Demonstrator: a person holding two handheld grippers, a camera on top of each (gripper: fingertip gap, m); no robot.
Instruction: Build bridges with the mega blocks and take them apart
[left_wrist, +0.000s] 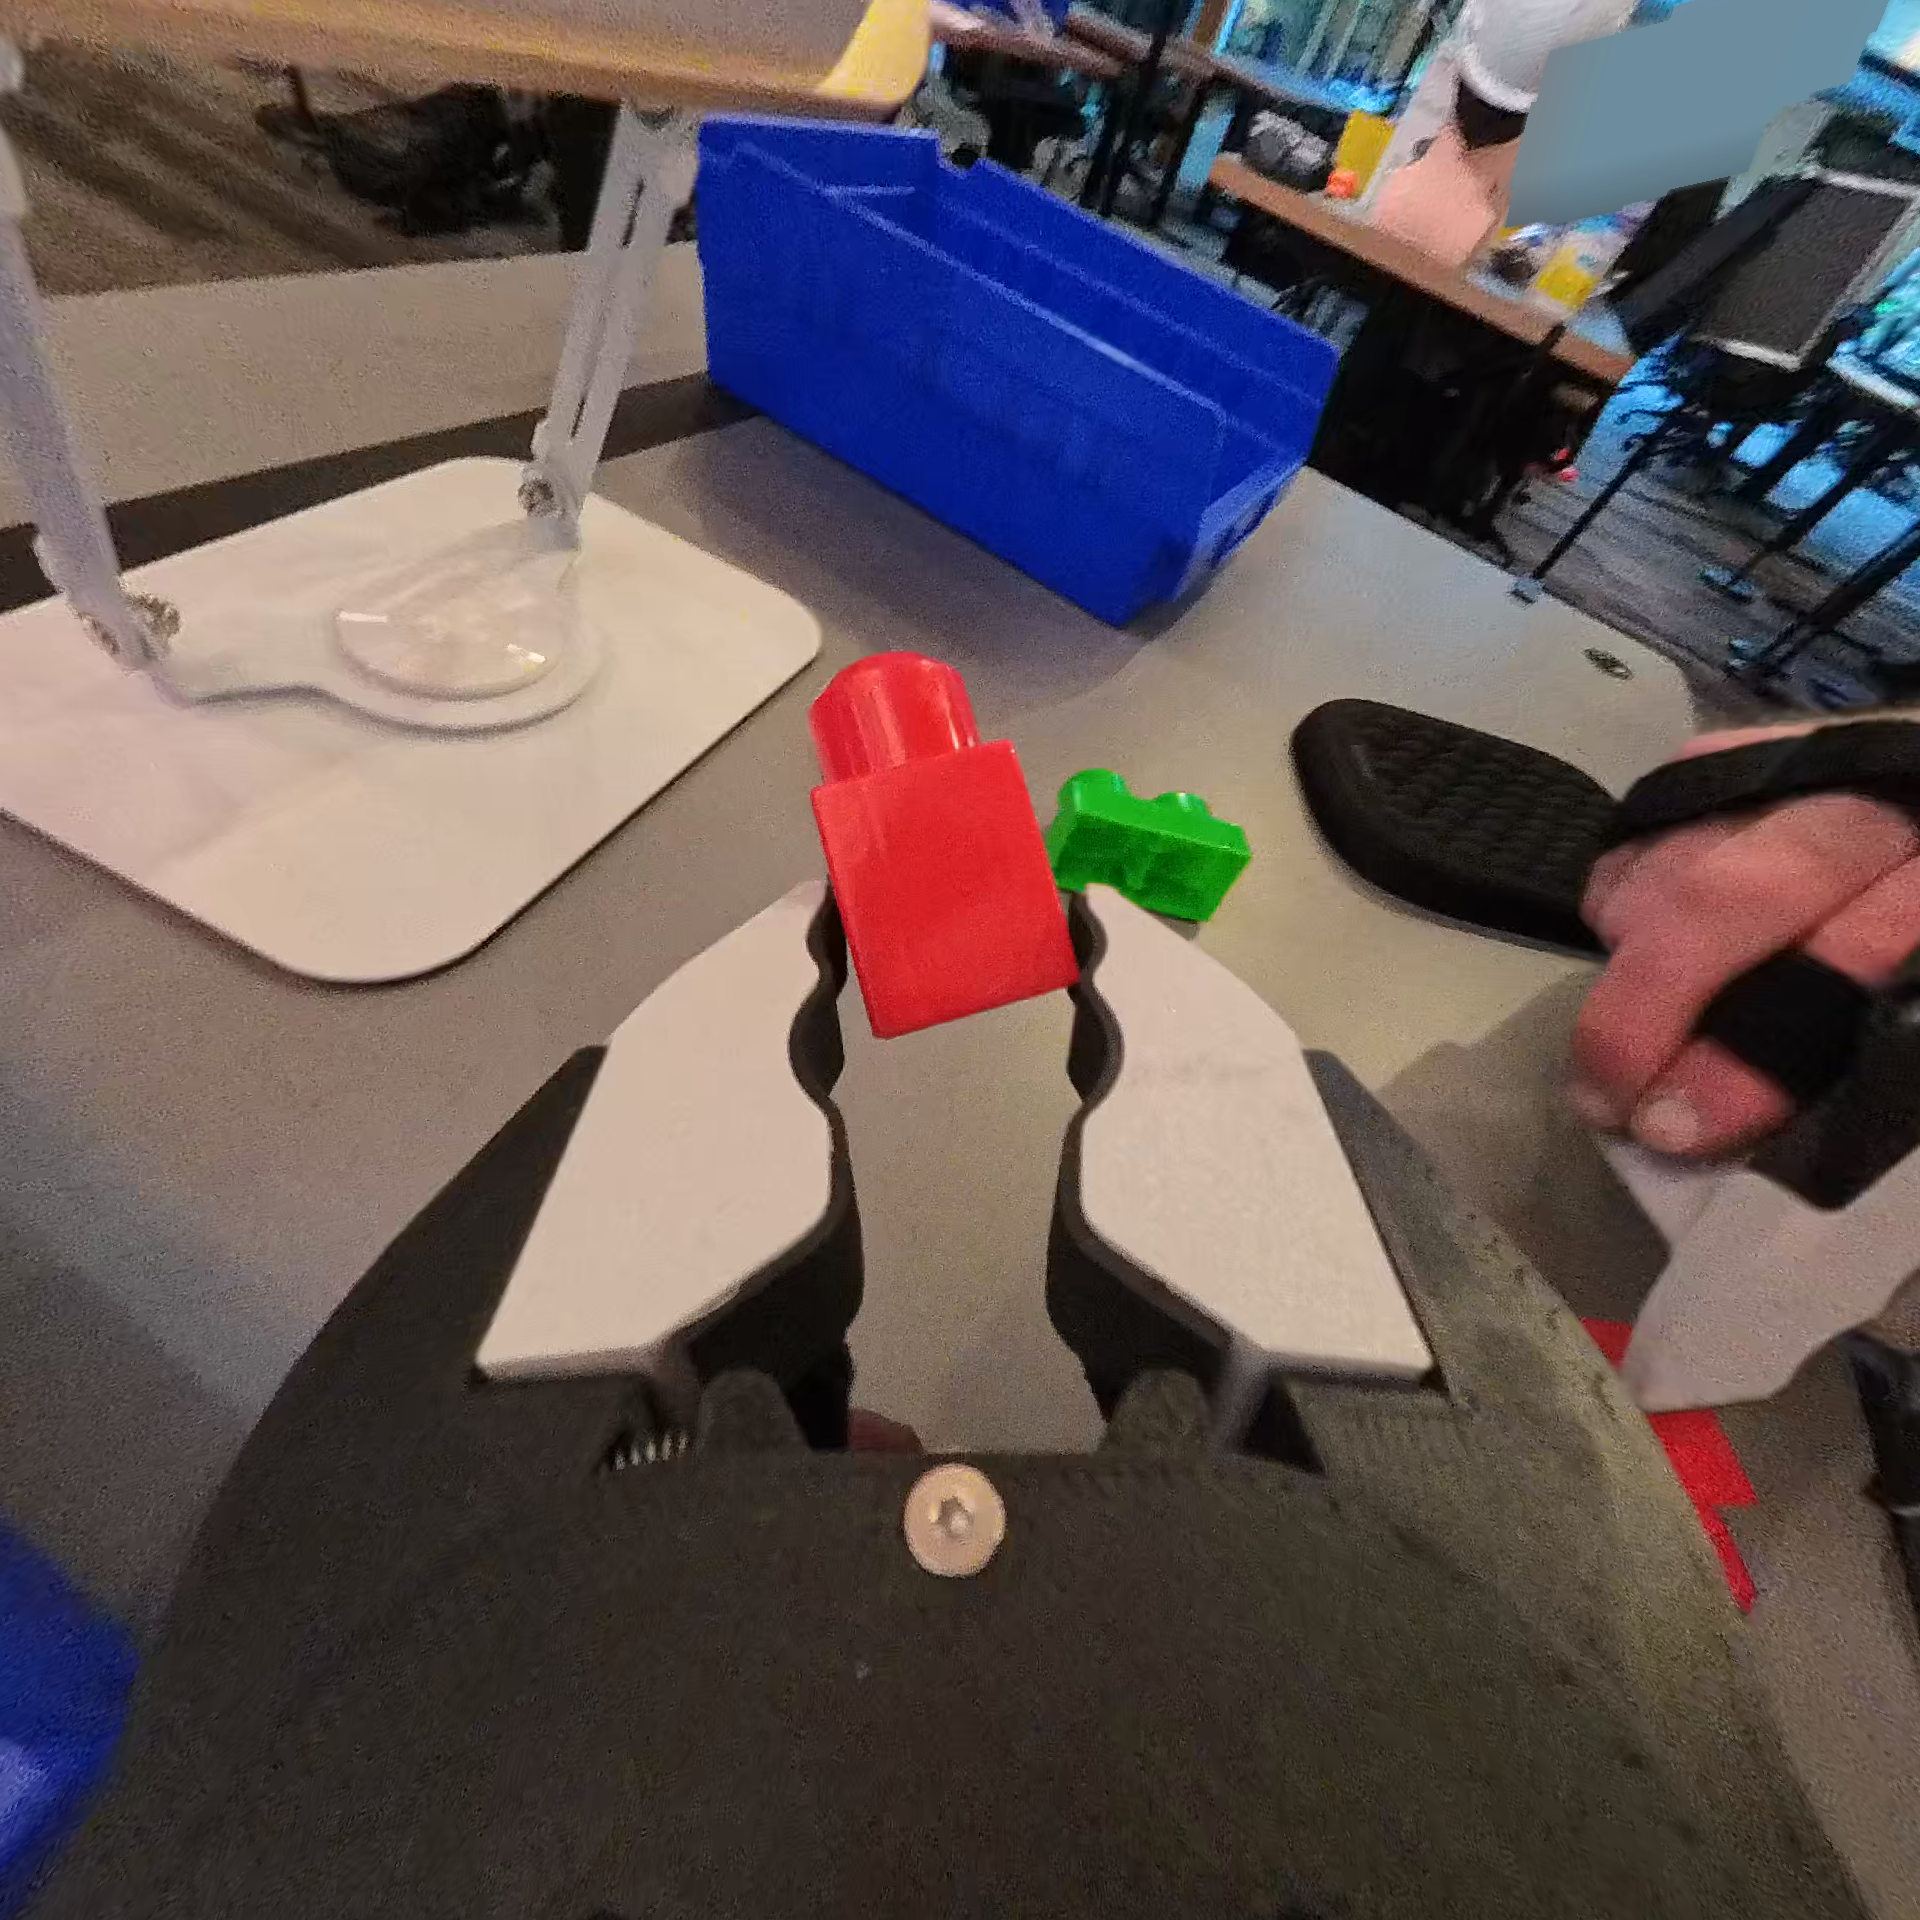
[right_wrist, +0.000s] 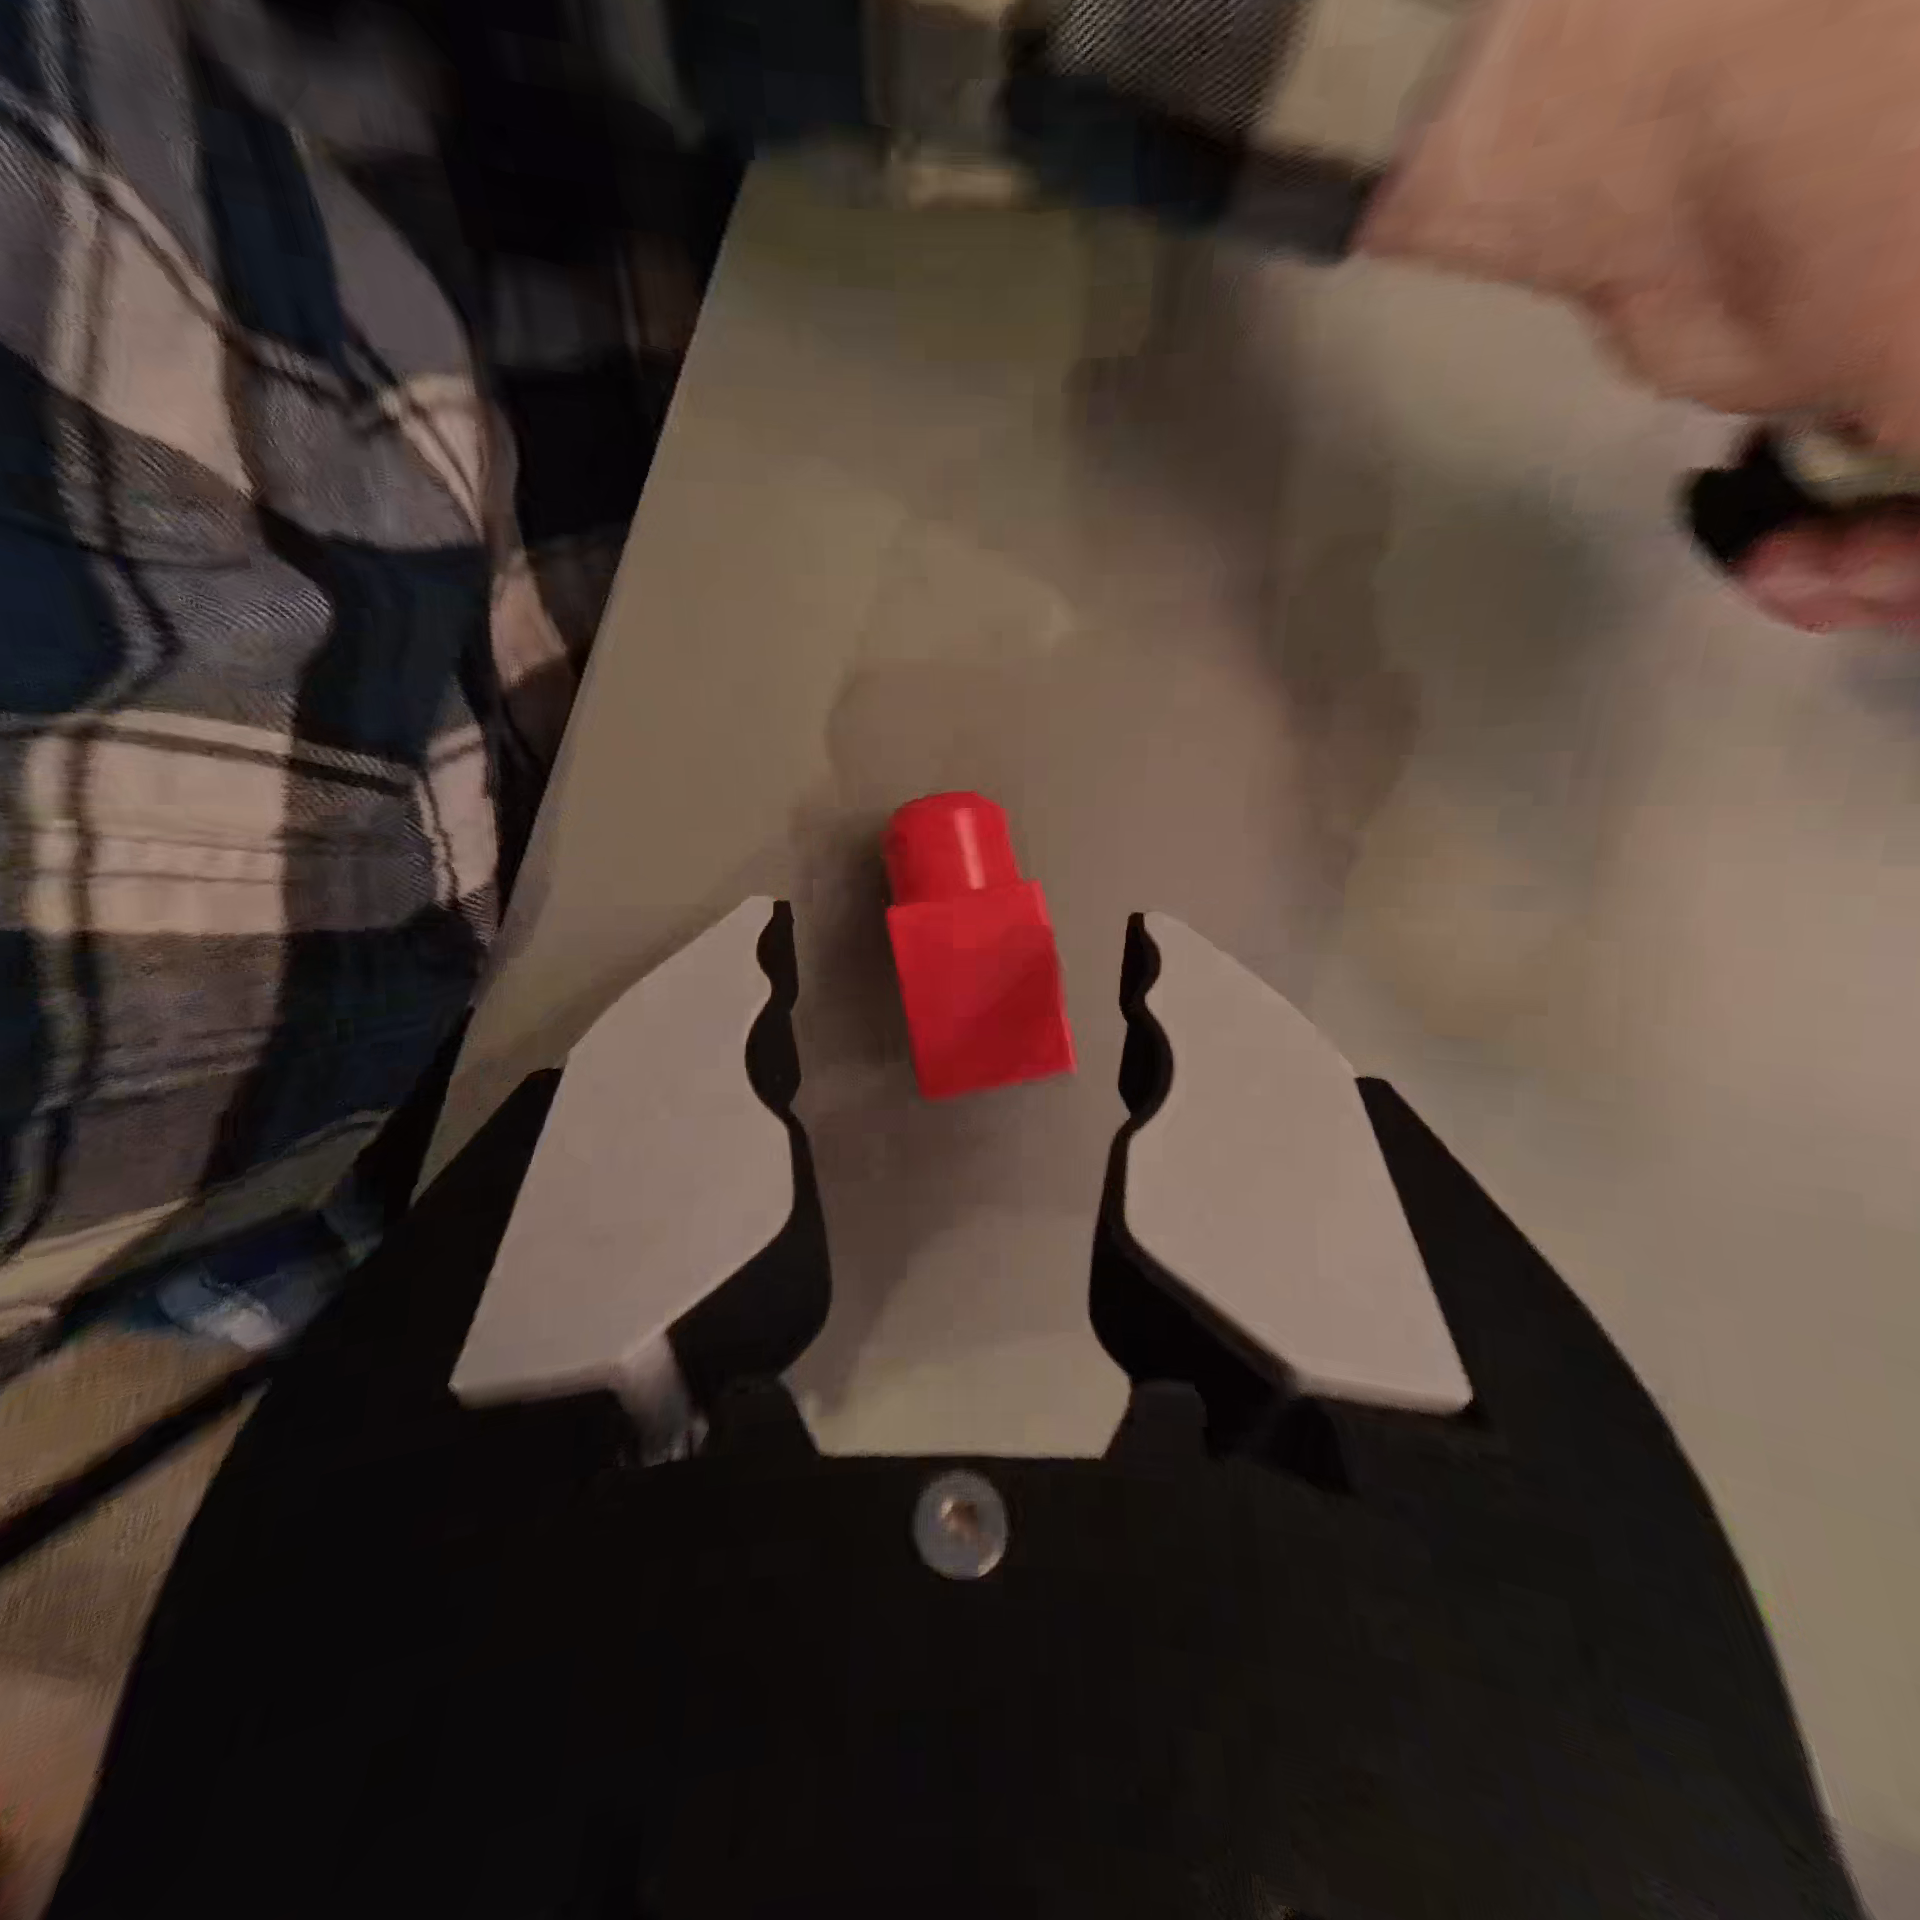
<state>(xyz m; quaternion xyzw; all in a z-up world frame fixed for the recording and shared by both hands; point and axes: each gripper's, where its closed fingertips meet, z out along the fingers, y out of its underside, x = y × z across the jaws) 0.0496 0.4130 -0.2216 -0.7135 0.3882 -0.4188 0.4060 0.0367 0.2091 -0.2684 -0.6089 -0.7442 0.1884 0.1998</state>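
Picking up piers, I judge: left gripper (left_wrist: 951, 935) clamps a red block (left_wrist: 935, 883), right gripper (right_wrist: 956, 982) gapes round another red block (right_wrist: 977, 997), needing closure.

I see a bright red block (left_wrist: 940, 883) between my left gripper's (left_wrist: 951, 935) pale grey fingers (left_wrist: 686, 1143), with a vivid green block (left_wrist: 1148, 844) at its three o'clock and a deep blue bin (left_wrist: 987, 364) at twelve. At ten o'clock lies a white mat (left_wrist: 364, 831) on the grey table (left_wrist: 1351, 582). In my right view a second red block (right_wrist: 977, 987) lies on that grey, and blue-and-white plaid cloth (right_wrist: 208, 623) fills nine o'clock.
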